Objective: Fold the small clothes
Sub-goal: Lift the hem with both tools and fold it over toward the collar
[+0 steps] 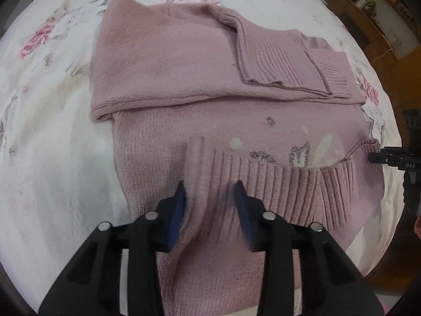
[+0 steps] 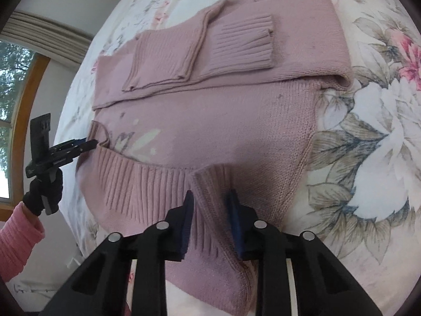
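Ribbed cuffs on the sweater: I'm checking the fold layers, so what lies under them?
The two ribbed cuffs rest on a folded-over pink panel of the sweater, itself on the floral bedspread. Anything between those layers is covered.

Soft, even daylight fills both views, with a bright window at the right wrist view's left edge. Fisheye distortion bends the edges into dark corners. The blue fingertips look slightly blurred.

Readable text: white letters "DAS", cut off at the frame edge, on the black body of the right claw, just beside the sweater hem. Grey stitched motif on the sweater front near the hem: not legible.
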`<move>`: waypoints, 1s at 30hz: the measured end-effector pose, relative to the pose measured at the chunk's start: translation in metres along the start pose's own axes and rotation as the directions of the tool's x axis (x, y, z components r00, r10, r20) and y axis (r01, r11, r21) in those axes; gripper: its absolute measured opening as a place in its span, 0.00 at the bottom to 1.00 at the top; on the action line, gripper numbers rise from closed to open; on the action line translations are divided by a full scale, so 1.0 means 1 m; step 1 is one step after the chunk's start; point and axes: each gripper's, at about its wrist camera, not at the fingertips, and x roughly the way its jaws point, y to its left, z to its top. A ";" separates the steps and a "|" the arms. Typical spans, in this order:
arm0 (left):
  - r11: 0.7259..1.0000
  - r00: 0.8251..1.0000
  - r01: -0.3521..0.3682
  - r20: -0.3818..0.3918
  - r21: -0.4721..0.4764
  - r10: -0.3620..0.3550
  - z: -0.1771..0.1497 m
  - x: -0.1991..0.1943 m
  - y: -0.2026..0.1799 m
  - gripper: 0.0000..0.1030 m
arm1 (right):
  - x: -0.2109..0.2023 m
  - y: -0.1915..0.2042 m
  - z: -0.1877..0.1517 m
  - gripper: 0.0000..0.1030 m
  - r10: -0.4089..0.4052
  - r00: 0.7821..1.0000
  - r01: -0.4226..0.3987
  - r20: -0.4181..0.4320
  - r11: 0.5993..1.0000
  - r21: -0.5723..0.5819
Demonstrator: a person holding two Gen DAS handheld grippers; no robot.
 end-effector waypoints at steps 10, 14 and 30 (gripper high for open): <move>0.999 0.999 0.036 -0.035 -0.007 -0.036 0.009 0.017 0.001 0.47 | 0.009 -0.004 0.002 0.27 0.010 0.999 -0.010 -0.033 1.000 0.012; 1.000 1.000 0.026 -0.009 0.006 -0.026 0.005 0.006 -0.005 0.15 | 0.001 -0.004 -0.004 0.11 0.024 1.000 -0.024 -0.013 1.000 0.011; 0.990 0.934 0.107 0.351 -0.089 -0.069 0.041 -0.097 -0.003 0.08 | -0.101 -0.001 0.022 0.10 0.150 0.951 -0.176 0.272 0.981 0.076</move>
